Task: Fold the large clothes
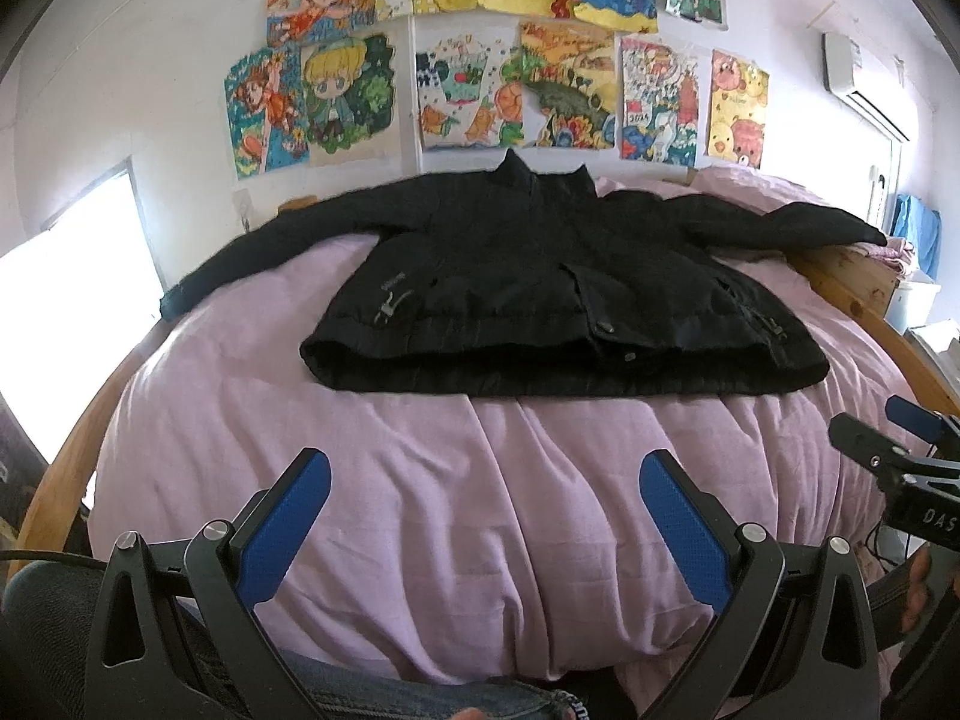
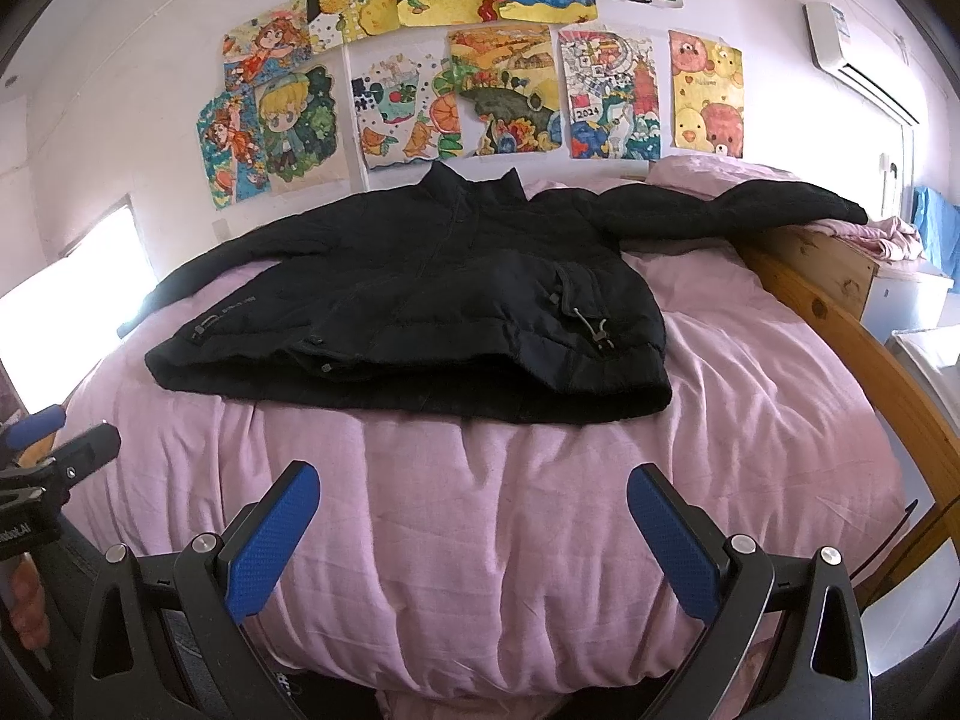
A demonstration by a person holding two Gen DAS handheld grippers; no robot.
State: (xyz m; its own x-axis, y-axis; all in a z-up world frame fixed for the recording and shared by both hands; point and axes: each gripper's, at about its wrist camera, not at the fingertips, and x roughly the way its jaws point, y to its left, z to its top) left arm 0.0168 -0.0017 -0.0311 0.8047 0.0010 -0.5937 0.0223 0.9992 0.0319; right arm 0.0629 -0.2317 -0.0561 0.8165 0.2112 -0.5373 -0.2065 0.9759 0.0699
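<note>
A black padded jacket (image 1: pixel 540 288) (image 2: pixel 420 312) lies flat on the pink bed cover (image 1: pixel 480 510) (image 2: pixel 480 510), front up, collar toward the wall, both sleeves spread out sideways. My left gripper (image 1: pixel 485 474) hovers open over the near part of the bed, well short of the jacket's hem, nothing between its blue pads. My right gripper (image 2: pixel 474 483) is also open and empty, level with the left one. The right gripper shows at the right edge of the left wrist view (image 1: pixel 900 450); the left one at the left edge of the right wrist view (image 2: pixel 60 450).
A wooden bed frame (image 1: pixel 852 276) (image 2: pixel 840 300) runs along the right side. Colourful drawings (image 1: pixel 480 60) (image 2: pixel 480 72) cover the wall behind. A bright window (image 1: pixel 72 252) is on the left, an air conditioner (image 2: pixel 852 60) up on the right. A person's jeans (image 1: pixel 420 696) show below.
</note>
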